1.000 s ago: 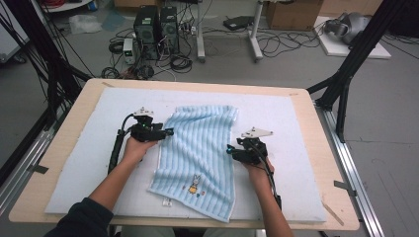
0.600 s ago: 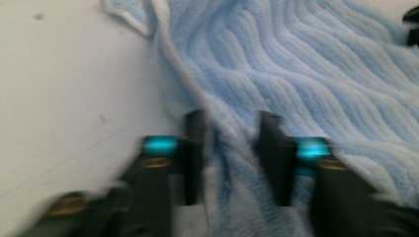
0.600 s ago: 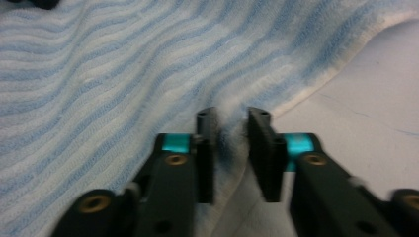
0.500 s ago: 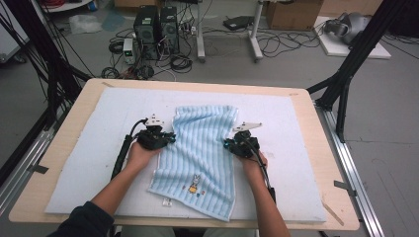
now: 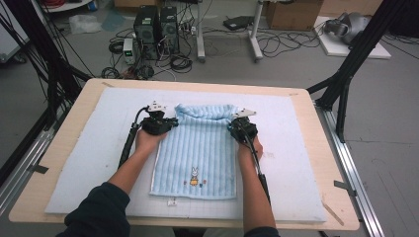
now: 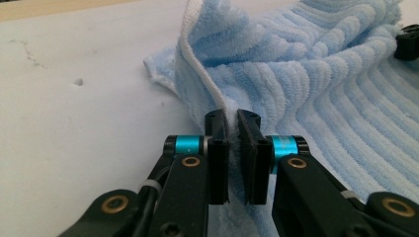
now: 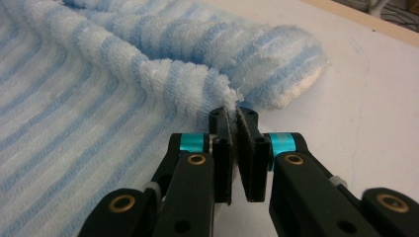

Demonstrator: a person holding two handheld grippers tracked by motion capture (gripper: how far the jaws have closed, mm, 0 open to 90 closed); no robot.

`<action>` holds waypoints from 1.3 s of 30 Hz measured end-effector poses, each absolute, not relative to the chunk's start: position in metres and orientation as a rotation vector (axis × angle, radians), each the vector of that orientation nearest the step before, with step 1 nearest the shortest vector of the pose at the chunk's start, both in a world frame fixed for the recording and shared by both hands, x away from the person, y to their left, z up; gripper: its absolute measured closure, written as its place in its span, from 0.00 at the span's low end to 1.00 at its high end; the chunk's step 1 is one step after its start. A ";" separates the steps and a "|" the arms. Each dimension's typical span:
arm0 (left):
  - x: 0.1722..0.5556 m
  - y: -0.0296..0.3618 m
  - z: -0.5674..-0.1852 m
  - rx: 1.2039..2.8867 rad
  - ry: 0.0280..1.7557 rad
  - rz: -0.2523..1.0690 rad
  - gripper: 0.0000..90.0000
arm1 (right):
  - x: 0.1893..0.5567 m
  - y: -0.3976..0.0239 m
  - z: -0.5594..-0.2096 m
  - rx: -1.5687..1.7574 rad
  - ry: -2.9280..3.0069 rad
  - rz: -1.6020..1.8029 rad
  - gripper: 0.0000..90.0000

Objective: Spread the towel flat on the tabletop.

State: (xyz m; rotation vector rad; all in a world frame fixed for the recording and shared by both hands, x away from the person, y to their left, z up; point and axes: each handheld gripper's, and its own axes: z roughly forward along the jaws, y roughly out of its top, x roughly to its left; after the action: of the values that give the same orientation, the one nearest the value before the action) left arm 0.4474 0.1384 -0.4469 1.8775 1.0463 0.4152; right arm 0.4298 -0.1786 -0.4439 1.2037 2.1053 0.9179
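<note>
**Both tongs pinch the far edge of the towel**

Nearest to us, our forearms come in from the bottom of the high view, the left one in a dark sleeve point(image 5: 96, 210), and run up either side of the light-blue striped terry towel point(image 5: 197, 158). The towel lies flat on the white foam mat point(image 5: 89, 163) that covers the wooden table point(image 5: 336, 217). Its near hem sits between our arms, with a small rabbit emblem point(image 5: 194, 176) just above it and a little white tag point(image 5: 172, 201) poking out below.

Farther up, our hands hold the two tongs at the towel's side edges, near its far corners. The left gripper point(image 5: 168, 121) meets the left edge and the right gripper point(image 5: 233, 125) meets the right edge, with the full width of cloth between them.

In the left gripper view, the left gripper point(image 6: 232, 118) is clenched on the white-bound hem, a thin fold of terry squeezed between its black pads. In the right gripper view, the right gripper point(image 7: 233, 114) is likewise clamped on a pinch of the striped edge, just beside the rolled corner.

Beyond the tongs, the towel's far end bunches into soft ridges, raised off the mat between the two grips.
</note>
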 end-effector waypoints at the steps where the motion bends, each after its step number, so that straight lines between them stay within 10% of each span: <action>1: 0.447 0.137 -0.447 1.877 1.058 0.419 0.89 | 0.430 -0.179 -0.444 1.209 2.098 0.917 0.95; 4: 0.443 0.136 -0.449 1.885 1.106 0.383 0.56 | 0.430 -0.180 -0.446 1.242 2.100 0.926 0.83; 14: 0.415 0.163 -0.438 1.779 1.082 0.370 0.29 | 0.403 -0.208 -0.432 1.283 2.055 0.998 0.52; 29: 0.345 0.182 -0.442 1.835 0.906 0.327 0.24 | 0.334 -0.218 -0.434 1.150 2.220 1.164 0.47; 39: 0.342 0.169 -0.451 2.032 0.890 0.323 0.49 | 0.335 -0.198 -0.451 1.122 2.331 1.103 0.63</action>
State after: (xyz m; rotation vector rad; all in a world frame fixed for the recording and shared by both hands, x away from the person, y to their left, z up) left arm 0.3419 0.1685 -0.4508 2.0317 0.8901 0.3227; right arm 0.3355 -0.1984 -0.4509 1.1217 2.3306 1.1034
